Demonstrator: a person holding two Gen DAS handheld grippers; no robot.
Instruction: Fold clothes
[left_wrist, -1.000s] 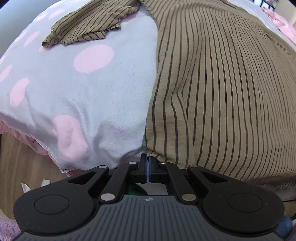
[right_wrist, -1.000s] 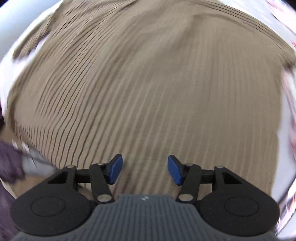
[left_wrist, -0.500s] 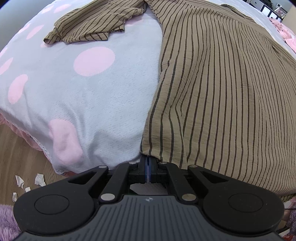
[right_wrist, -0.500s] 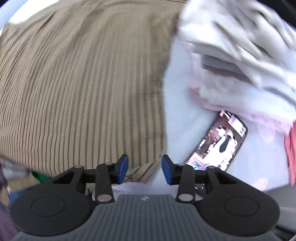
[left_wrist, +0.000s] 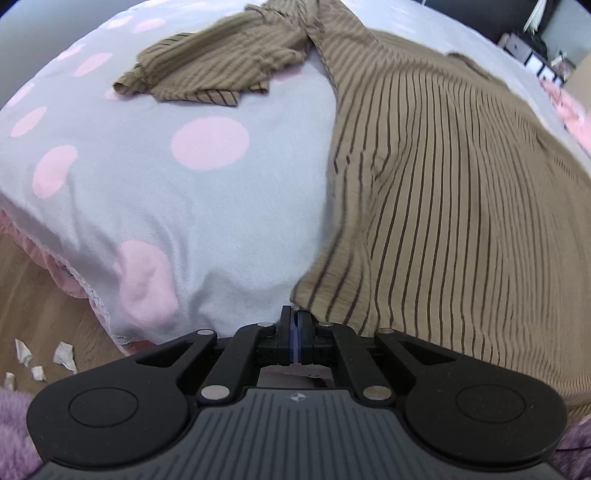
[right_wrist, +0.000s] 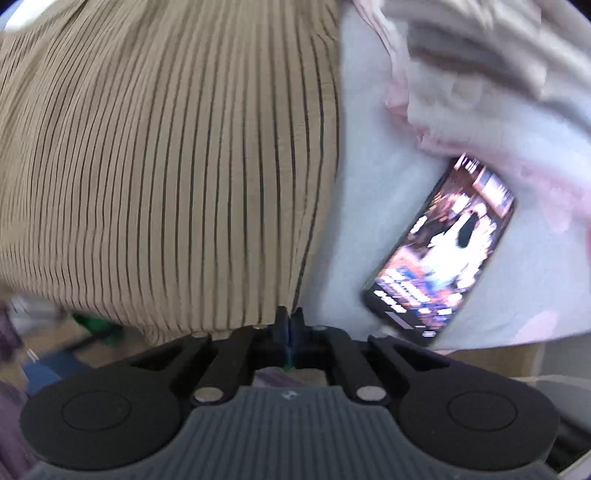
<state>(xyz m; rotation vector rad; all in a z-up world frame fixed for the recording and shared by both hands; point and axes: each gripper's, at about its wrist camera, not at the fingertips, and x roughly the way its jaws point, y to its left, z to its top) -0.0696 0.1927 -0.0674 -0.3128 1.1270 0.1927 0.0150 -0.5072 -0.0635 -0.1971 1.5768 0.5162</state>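
A tan shirt with thin dark stripes (left_wrist: 443, 203) lies spread on a pale bed cover with pink dots (left_wrist: 166, 184). One of its sleeves (left_wrist: 218, 70) lies crumpled at the far left. My left gripper (left_wrist: 295, 314) is shut on the shirt's near left hem corner, at the bed's edge. In the right wrist view the same shirt (right_wrist: 166, 166) fills the left side. My right gripper (right_wrist: 290, 317) is shut on its near right hem corner, where the fabric's side edge runs down into the closed jaws.
A phone with a lit screen (right_wrist: 439, 251) lies on the cover just right of the shirt. Pale and pink clothes (right_wrist: 461, 74) are heaped behind it. Wooden floor (left_wrist: 37, 295) with paper scraps (left_wrist: 62, 354) lies left of the bed.
My right gripper swept across the shirt to its right edge beside the phone, and its jaws went from open to shut on the hem corner. The left gripper stayed shut on its corner.
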